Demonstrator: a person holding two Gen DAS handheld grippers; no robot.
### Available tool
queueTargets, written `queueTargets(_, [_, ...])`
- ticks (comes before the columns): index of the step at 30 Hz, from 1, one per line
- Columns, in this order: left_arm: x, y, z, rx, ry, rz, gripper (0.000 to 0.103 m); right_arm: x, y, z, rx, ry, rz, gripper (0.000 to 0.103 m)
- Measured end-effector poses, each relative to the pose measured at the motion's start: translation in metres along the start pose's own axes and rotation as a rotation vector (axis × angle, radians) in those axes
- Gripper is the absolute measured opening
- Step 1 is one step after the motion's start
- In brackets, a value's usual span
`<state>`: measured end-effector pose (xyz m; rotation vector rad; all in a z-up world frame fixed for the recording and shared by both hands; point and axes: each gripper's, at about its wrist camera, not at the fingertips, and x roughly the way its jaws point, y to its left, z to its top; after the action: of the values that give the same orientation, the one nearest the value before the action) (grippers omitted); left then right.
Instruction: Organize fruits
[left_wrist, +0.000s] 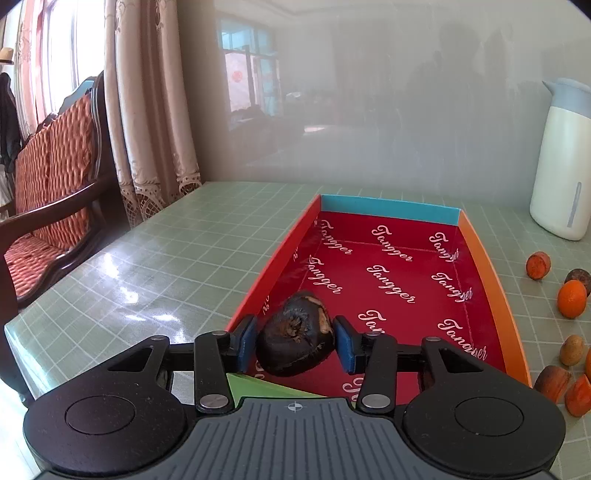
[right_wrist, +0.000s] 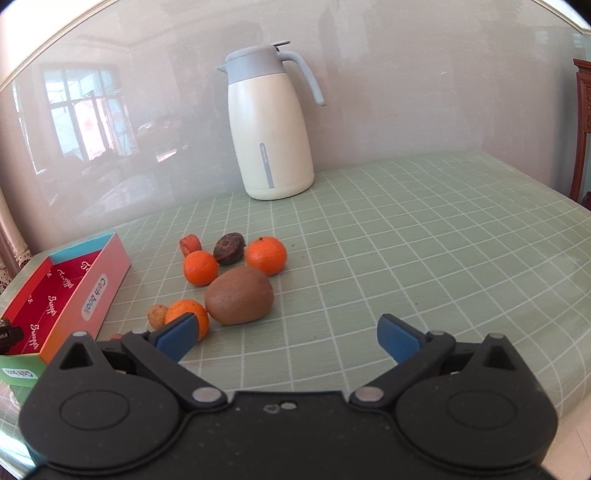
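My left gripper (left_wrist: 295, 341) is shut on a dark, shrivelled fruit (left_wrist: 293, 332) and holds it over the near end of the red-lined box (left_wrist: 391, 280). The box also shows at the left of the right wrist view (right_wrist: 96, 291). My right gripper (right_wrist: 286, 336) is open and empty, just in front of a fruit pile: a brown kiwi (right_wrist: 239, 295), three oranges (right_wrist: 200, 267) (right_wrist: 266, 255) (right_wrist: 186, 314), a dark fruit (right_wrist: 229, 248) and small pieces. Some of these fruits lie right of the box in the left wrist view (left_wrist: 571, 298).
A white thermos jug (right_wrist: 271, 125) stands at the back by the wall, also seen at the right of the left wrist view (left_wrist: 561, 162). A green grid tablecloth (right_wrist: 424, 240) covers the table. A wooden chair with red cushions (left_wrist: 55, 177) stands off the table's left edge.
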<state>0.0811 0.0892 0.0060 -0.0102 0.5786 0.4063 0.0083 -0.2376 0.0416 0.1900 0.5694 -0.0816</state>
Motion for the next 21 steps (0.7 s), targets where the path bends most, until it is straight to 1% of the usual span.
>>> queueTargets(1, [-0.001,0.001,0.0,-0.005,0.001,-0.005,0.046,0.0,0.001,0.0,0.0,0.001,0.003,0.103])
queueTargets(2, [-0.001,0.002,0.0,-0.011,0.003,-0.015,0.051,0.001,0.003,0.0,0.0,0.001,0.005,0.103])
queueTargets(5, [-0.003,0.002,-0.001,-0.007,-0.003,-0.023,0.054,0.002,0.006,0.0,-0.002,0.005,0.01,0.103])
queueTargets(10, [-0.008,0.005,-0.001,-0.027,-0.009,-0.039,0.057,0.003,0.012,-0.002,-0.021,0.003,0.013,0.103])
queueTargets(15, [-0.016,0.008,0.0,-0.045,-0.017,-0.059,0.062,0.005,0.014,-0.002,-0.025,0.006,0.009,0.103])
queueTargets(18, [-0.023,0.01,0.002,-0.047,-0.032,-0.067,0.068,0.006,0.016,-0.003,-0.029,0.009,0.007,0.103])
queueTargets(19, [-0.026,0.011,0.002,-0.047,-0.038,-0.068,0.072,0.007,0.016,-0.003,-0.031,0.011,0.007,0.103])
queueTargets(20, [-0.029,0.011,0.003,-0.047,-0.047,-0.059,0.079,0.008,0.018,-0.004,-0.034,0.012,0.007,0.103])
queueTargets(21, [-0.033,0.012,0.003,-0.048,-0.059,-0.051,0.082,0.008,0.019,-0.004,-0.039,0.014,0.008,0.103])
